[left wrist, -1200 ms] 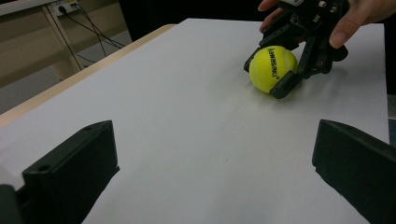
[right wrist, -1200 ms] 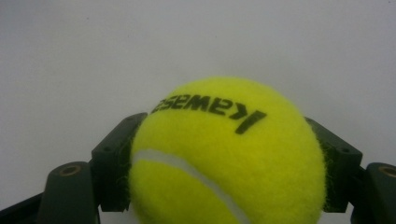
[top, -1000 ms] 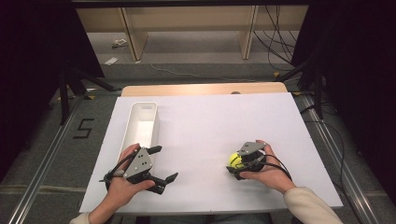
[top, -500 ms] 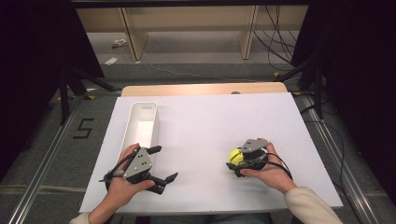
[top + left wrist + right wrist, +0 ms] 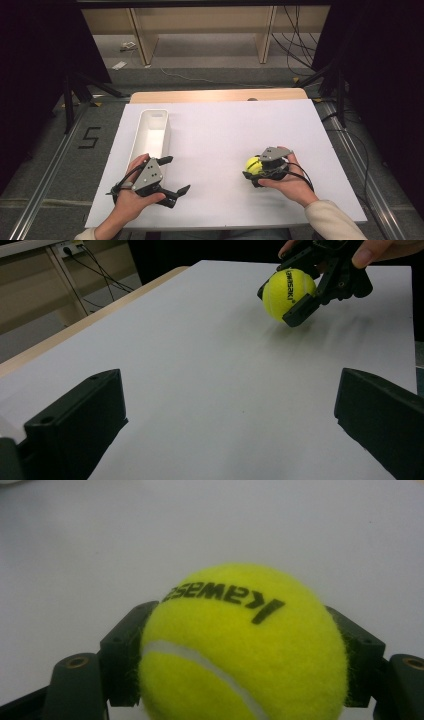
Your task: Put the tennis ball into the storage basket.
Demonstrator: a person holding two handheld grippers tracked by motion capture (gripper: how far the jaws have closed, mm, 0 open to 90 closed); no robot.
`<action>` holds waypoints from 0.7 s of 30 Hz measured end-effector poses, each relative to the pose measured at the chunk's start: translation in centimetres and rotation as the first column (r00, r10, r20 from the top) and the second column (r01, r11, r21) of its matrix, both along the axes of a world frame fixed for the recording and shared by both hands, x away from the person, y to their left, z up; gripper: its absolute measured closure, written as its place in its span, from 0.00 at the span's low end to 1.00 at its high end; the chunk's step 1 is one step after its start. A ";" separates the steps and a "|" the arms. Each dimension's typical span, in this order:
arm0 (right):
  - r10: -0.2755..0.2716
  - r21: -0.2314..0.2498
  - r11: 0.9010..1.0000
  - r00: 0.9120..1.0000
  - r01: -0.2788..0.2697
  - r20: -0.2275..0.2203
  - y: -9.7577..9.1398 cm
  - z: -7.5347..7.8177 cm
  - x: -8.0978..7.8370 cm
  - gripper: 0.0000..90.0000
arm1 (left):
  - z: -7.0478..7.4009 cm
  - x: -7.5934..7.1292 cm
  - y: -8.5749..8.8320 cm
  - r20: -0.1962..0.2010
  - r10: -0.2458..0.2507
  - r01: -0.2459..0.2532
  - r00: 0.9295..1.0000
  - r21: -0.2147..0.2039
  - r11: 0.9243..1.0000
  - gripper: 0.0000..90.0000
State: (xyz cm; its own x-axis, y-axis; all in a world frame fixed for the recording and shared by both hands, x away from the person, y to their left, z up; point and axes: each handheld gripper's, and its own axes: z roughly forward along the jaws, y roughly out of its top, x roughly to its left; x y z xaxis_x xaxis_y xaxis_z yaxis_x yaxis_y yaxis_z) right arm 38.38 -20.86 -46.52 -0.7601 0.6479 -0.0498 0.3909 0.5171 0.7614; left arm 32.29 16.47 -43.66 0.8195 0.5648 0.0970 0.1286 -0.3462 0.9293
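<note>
A yellow tennis ball [image 5: 252, 165] with black lettering sits between the jaws of my right gripper [image 5: 251, 169] at the front right of the white table [image 5: 225, 125]. The right gripper view shows the ball [image 5: 245, 645] close up, with black fingers [image 5: 122, 650] pressed against both its sides. My left gripper [image 5: 177, 175] rests at the front left, open and with nothing between its jaws. In the left gripper view, its own jaws stand wide apart around my left gripper's centre [image 5: 227, 420]. Farther off there, the ball [image 5: 288, 292] is held just above the table.
A long white bin [image 5: 141, 131] stands at the left of the table, just beyond the left hand. A wooden table edge [image 5: 215, 95] runs along the back. Shelving and cables lie on the floor behind.
The right gripper, still shut on the ball, has shifted slightly away from the front edge. The left hand and gripper have stayed put.
</note>
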 end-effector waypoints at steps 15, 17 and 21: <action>-0.014 0.046 0.999 1.000 0.014 0.007 -0.1 0.8 -0.1 0.29 | 0.0 0.0 0.0 -0.001 0.000 0.000 1.000 0.001 1.000 0.00; -0.019 0.055 0.998 1.000 0.018 0.008 -0.2 0.9 -0.1 0.29 | 0.0 0.0 0.0 -0.001 0.000 0.000 1.000 0.001 1.000 0.00; -0.021 0.067 0.998 1.000 0.021 0.007 -0.2 1.2 -0.1 0.29 | 0.0 0.0 0.0 -0.002 -0.001 0.001 1.000 0.001 1.000 0.00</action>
State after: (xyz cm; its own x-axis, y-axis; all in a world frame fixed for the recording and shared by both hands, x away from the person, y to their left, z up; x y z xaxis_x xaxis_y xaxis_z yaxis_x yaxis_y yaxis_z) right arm 38.24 -21.03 -45.33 -0.7459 0.6660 -0.0114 0.3953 0.4564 0.7972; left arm 32.33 16.49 -43.68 0.8200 0.5642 0.0960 0.1300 -0.3469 0.9288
